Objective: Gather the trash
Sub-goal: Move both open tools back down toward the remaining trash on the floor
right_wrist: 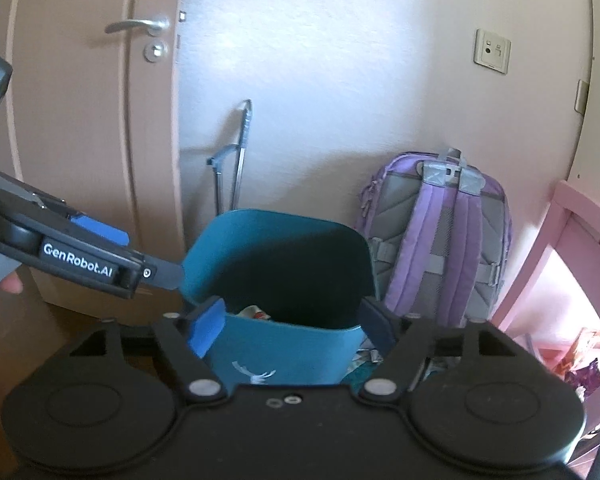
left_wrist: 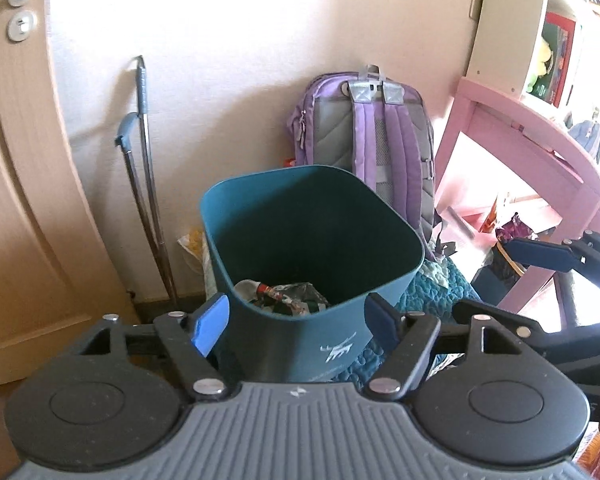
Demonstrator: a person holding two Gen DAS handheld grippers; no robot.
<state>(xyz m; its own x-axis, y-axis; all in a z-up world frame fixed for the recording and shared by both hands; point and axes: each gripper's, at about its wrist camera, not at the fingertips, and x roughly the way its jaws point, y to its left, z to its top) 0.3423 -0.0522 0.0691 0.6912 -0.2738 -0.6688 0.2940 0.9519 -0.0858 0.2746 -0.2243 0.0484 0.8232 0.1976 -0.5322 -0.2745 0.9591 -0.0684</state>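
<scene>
A teal trash bin (left_wrist: 300, 332) stands on the floor just ahead of both grippers; it also shows in the right wrist view (right_wrist: 284, 352). Crumpled wrappers (left_wrist: 288, 296) lie at its bottom, and a bit of them shows in the right wrist view (right_wrist: 256, 313). My left gripper (left_wrist: 296, 326) is open and empty, its blue pads either side of the bin's near wall. My right gripper (right_wrist: 292, 326) is open and empty too, likewise in front of the bin. The right gripper's blue pad (left_wrist: 540, 254) shows at the right of the left view; the left gripper shows at the left of the right view (right_wrist: 100, 248).
A purple backpack (left_wrist: 372, 132) leans on the wall behind the bin. A metal-handled tool (left_wrist: 144, 168) leans by the wooden door (left_wrist: 16, 200). A pink desk (left_wrist: 520, 148) stands right, with bags under it. A teal quilted cloth (left_wrist: 428, 292) lies beside the bin.
</scene>
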